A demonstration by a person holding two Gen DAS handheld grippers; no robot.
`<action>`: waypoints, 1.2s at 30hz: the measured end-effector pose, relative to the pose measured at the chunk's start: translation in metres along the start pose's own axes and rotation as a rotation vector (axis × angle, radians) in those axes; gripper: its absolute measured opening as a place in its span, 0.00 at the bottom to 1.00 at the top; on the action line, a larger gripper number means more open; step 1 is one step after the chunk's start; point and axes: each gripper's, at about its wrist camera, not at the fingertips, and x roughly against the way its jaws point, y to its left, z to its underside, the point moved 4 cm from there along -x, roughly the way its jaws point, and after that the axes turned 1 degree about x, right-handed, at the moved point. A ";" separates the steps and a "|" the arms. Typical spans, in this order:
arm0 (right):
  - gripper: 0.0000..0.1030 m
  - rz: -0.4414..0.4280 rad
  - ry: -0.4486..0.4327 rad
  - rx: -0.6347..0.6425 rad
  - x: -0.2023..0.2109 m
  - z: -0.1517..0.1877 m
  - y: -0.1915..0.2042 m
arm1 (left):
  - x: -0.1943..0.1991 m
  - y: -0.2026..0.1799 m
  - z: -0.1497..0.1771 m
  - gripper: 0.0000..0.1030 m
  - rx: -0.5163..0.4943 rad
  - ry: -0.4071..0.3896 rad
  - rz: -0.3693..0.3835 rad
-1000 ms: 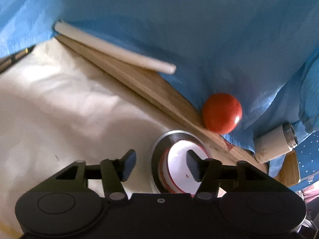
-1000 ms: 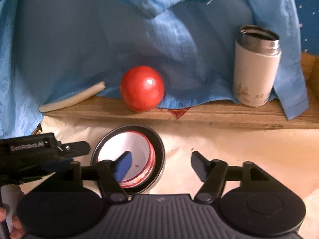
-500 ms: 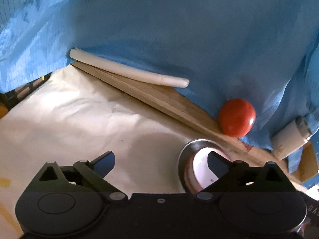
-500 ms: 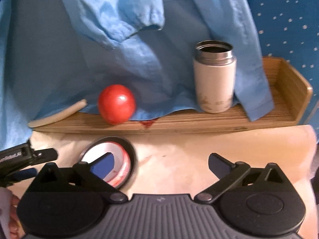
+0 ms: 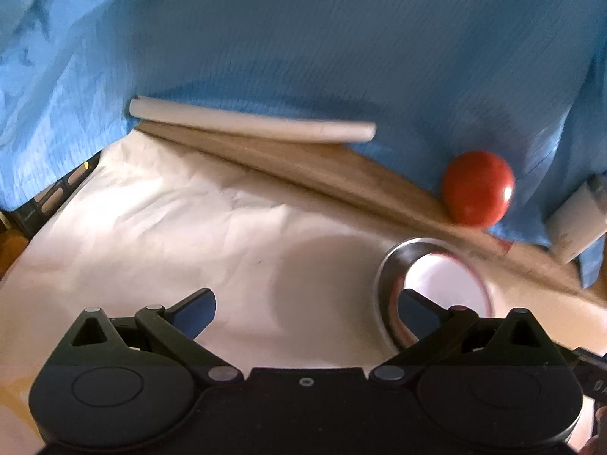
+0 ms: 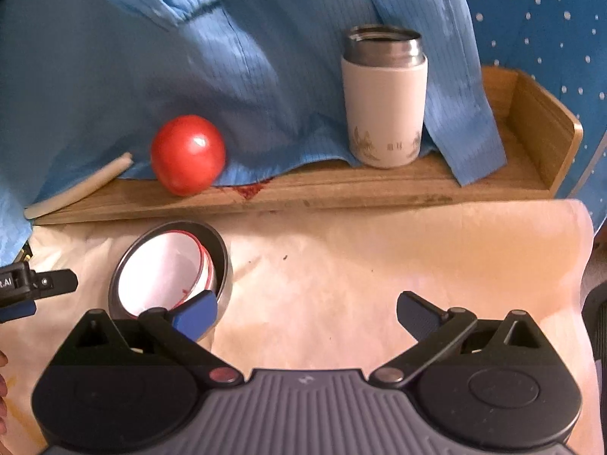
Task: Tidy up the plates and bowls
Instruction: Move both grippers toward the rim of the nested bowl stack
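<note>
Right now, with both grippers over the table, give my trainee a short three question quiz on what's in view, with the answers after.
1. True or false: the white bowl with the red rim sits inside the metal bowl.
2. What does the red ball rest on? A) the paper-covered table B) the wooden tray C) the white flask
3. Fill in: the left gripper and the right gripper both stand ____ with nothing between their fingers.

Key: 1 true; 2 B; 3 open. Both grippers' jaws have just been opening.
</note>
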 end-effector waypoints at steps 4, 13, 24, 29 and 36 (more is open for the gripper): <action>1.00 0.014 0.028 -0.008 -0.006 0.005 0.002 | -0.014 0.006 0.001 0.99 -0.004 0.072 -0.008; 1.00 0.044 0.062 0.011 -0.018 0.008 0.006 | -0.036 0.005 -0.009 0.99 -0.096 0.156 0.047; 1.00 0.030 0.057 0.070 -0.024 0.004 0.018 | -0.056 -0.012 -0.021 0.99 -0.210 0.224 0.133; 1.00 0.034 0.070 0.076 -0.030 0.000 0.019 | -0.069 -0.015 -0.024 0.99 -0.237 0.258 0.118; 1.00 0.013 0.108 0.073 -0.041 -0.011 0.021 | -0.084 -0.019 -0.026 0.99 -0.271 0.317 0.119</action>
